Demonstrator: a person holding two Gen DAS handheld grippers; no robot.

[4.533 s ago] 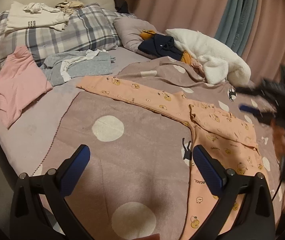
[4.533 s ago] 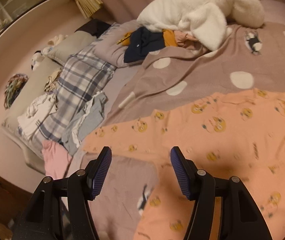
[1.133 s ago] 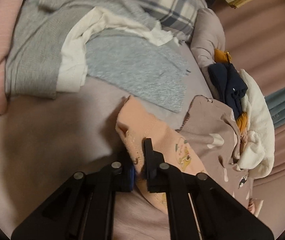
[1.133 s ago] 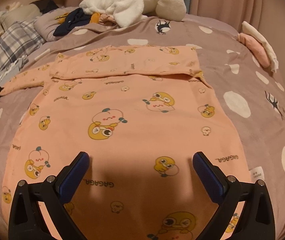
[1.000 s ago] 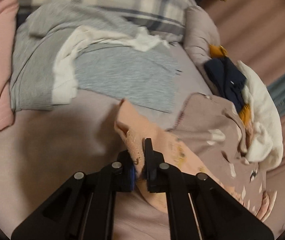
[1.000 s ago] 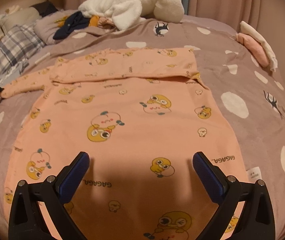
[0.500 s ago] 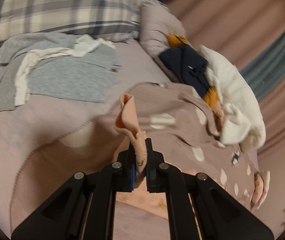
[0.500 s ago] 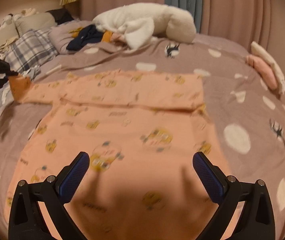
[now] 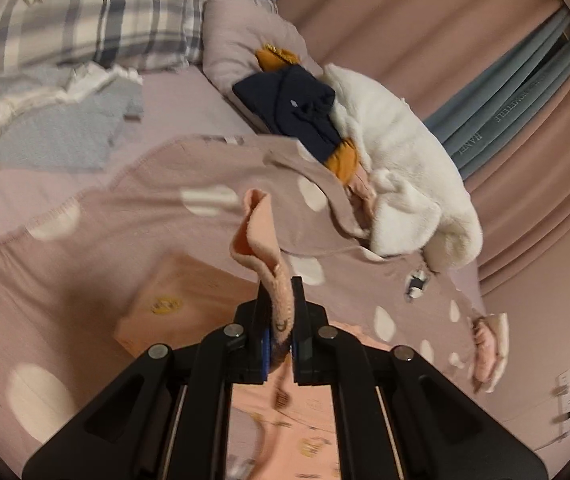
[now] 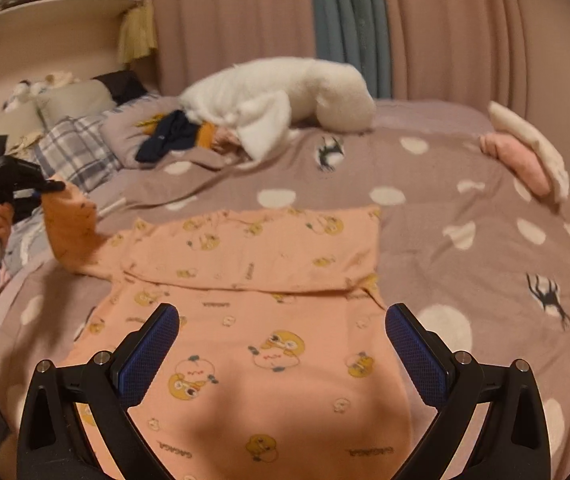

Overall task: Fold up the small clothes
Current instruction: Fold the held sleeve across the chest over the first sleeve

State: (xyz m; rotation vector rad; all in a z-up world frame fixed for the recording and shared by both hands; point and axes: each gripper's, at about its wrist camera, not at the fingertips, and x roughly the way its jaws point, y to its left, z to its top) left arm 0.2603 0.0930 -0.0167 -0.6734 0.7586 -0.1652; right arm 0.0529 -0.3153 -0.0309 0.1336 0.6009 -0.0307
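Your left gripper [image 9: 279, 330] pinches the peach shirt's sleeve cuff [image 9: 263, 248] — shirt body [image 10: 253, 344] lies rightward, nearer your right gripper [image 10: 281, 354], jaws wide, empty

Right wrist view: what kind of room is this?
Most likely a bedroom. A bed under a polka-dot blanket fills the view, a plaid pillow lies at its head, and floor-length curtains hang behind it.
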